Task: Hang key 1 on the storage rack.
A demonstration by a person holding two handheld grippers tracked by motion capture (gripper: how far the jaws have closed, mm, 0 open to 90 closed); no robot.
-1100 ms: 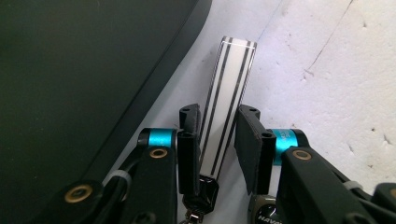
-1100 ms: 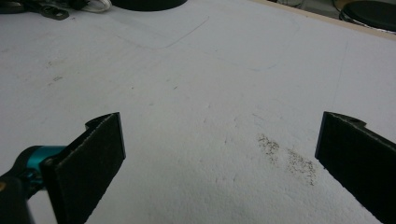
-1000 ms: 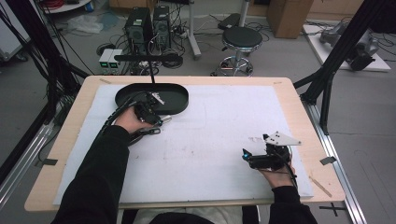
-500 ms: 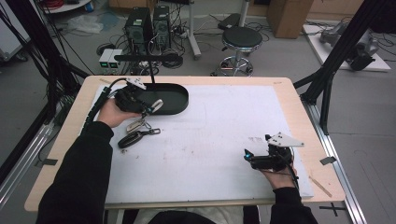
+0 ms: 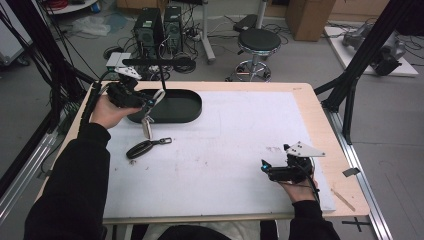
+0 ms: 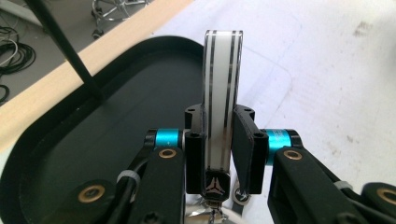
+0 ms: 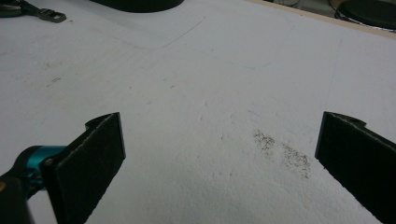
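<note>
My left gripper (image 5: 150,101) hangs over the left end of the black oval tray (image 5: 186,109), shut on a flat white fob with two black stripes (image 6: 222,70). The fob sticks out past the jaws above the tray's floor (image 6: 93,140). A small pale piece (image 5: 146,128) dangles below the gripper over the mat. A black key fob (image 5: 140,149) with a clip lies on the white mat in front of the tray. My right gripper (image 5: 265,167) rests at the mat's near right, open, with bare mat between its jaws (image 7: 219,144).
A thin black rod (image 5: 161,75) stands up from the tray's back left and crosses the left gripper view (image 6: 70,51). The wooden table edge (image 5: 310,100) frames the white mat. A stool (image 5: 257,42) and computer cases stand on the floor beyond.
My left hand has risen and moved back and left from the mat to the tray's left end, carrying the white fob. The black key fob stayed on the mat. The right hand has not moved.
</note>
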